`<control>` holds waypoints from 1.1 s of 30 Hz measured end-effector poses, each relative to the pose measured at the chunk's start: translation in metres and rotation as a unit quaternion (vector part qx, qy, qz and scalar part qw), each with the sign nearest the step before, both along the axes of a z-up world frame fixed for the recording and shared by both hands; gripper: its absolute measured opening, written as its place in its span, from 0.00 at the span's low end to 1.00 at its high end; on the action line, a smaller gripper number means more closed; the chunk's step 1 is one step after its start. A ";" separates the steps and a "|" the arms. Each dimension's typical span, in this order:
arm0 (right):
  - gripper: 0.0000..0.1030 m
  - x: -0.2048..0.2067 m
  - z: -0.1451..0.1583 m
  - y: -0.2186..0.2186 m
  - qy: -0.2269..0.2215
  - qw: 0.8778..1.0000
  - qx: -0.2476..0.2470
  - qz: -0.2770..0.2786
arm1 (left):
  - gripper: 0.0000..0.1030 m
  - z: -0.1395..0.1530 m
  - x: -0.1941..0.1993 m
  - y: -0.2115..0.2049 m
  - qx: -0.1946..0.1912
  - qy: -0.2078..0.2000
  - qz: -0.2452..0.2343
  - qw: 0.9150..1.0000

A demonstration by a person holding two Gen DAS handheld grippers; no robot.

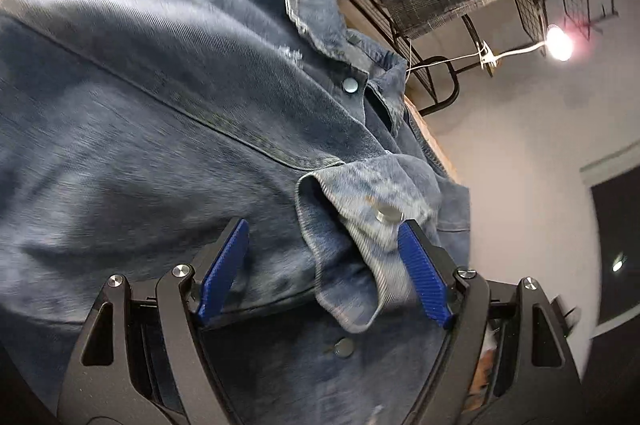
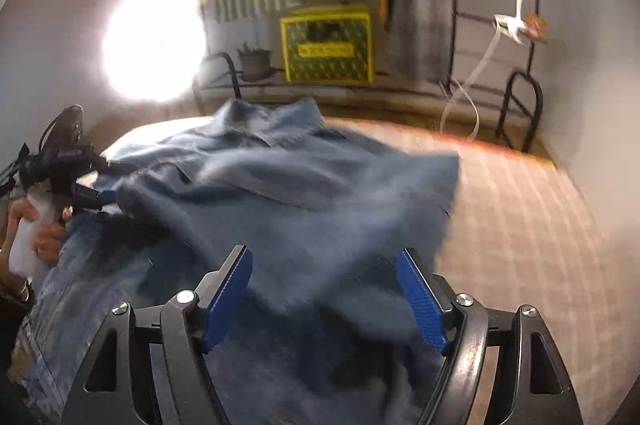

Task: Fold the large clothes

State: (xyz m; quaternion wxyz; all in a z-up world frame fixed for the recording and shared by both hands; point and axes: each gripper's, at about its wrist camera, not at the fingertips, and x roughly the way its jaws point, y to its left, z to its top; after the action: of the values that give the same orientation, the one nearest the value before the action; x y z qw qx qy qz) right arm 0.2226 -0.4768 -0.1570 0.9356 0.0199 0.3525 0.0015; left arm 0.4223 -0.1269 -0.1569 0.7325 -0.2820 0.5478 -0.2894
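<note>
Denim jacket [image 1: 168, 113] lies spread on the tan table [image 2: 520, 209], directly beneath both tools. Left gripper [image 1: 322, 267] hovers with jaws spread wide around a buttoned cuff [image 1: 360, 225], not clamping it. Right gripper [image 2: 324, 295] hangs released over the blurred cloth. Beyond stands a yellow crate [image 2: 326, 45].
</note>
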 end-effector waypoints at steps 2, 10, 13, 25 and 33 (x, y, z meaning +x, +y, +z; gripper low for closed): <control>0.76 -0.003 -0.011 -0.001 0.015 1.000 -0.020 -0.001 | 0.77 -0.001 0.002 -0.001 -0.003 0.008 0.006 1.000; 0.77 0.003 -0.039 0.000 0.045 0.997 -0.060 0.012 | 0.77 -0.001 0.009 -0.017 -0.006 0.017 0.018 1.000; 0.77 0.000 -0.041 -0.008 0.047 0.998 -0.048 0.013 | 0.71 -0.002 0.008 -0.027 -0.001 0.009 0.016 1.000; 0.71 -0.014 -0.048 -0.016 0.056 0.997 -0.042 0.032 | 0.12 0.038 -0.008 -0.042 0.089 -0.106 0.047 0.989; 0.03 -0.009 -0.041 -0.035 0.055 0.998 -0.013 -0.017 | 0.07 0.042 -0.002 -0.043 0.136 -0.136 0.050 0.980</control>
State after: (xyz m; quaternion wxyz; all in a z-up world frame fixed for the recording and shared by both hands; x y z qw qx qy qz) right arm 0.2134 -0.5113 -0.1978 0.9150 0.0139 0.4028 -0.0200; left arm 0.4198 -0.1697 -0.1149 0.8451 -0.1646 0.4628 -0.2109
